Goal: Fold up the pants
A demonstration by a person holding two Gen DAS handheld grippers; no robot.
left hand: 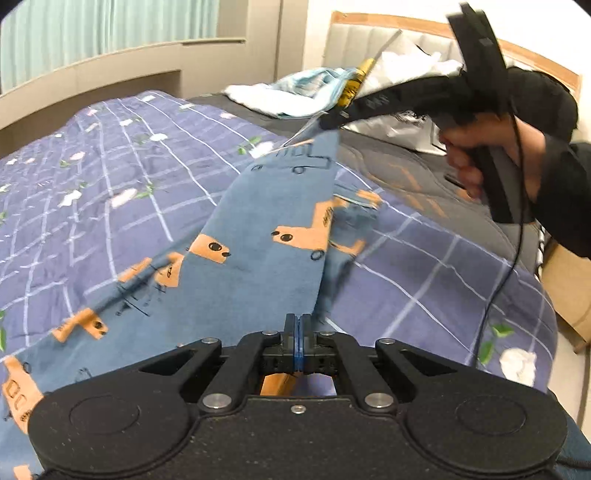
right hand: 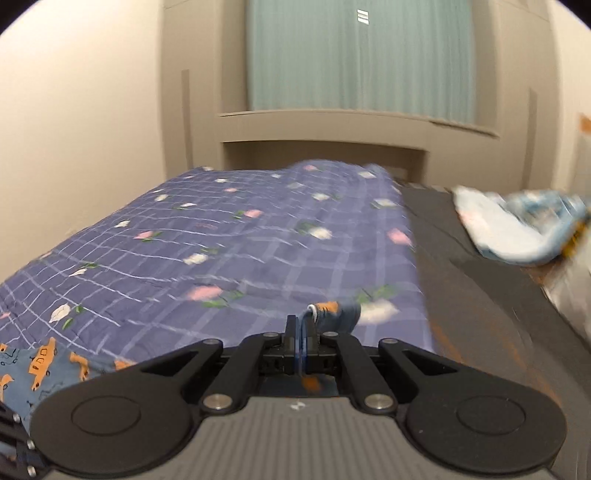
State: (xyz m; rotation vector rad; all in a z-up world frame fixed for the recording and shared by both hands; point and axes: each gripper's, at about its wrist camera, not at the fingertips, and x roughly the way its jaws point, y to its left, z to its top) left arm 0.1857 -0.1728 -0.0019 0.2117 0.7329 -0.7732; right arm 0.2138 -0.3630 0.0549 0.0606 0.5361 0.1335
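Note:
The pants [left hand: 258, 236] are blue with orange vehicle prints and stretch in the air over a purple checked quilt [left hand: 110, 177]. My left gripper [left hand: 298, 325] is shut on the near edge of the cloth. In the left wrist view the right gripper [left hand: 334, 120], held by a hand [left hand: 476, 155], pinches the far end and lifts it. The right wrist view shows that gripper [right hand: 301, 328] shut on a small fold of the pants [right hand: 332, 312]; more of the pants [right hand: 40, 365] lies at lower left.
A pale blue and white heap of clothes [left hand: 291, 92] lies on the dark mattress [left hand: 424, 177] by the headboard [left hand: 373, 33]. White bags [left hand: 410, 70] sit behind it. A black cable [left hand: 517, 229] hangs from the right gripper. A window sill [right hand: 351, 122] lies beyond the bed.

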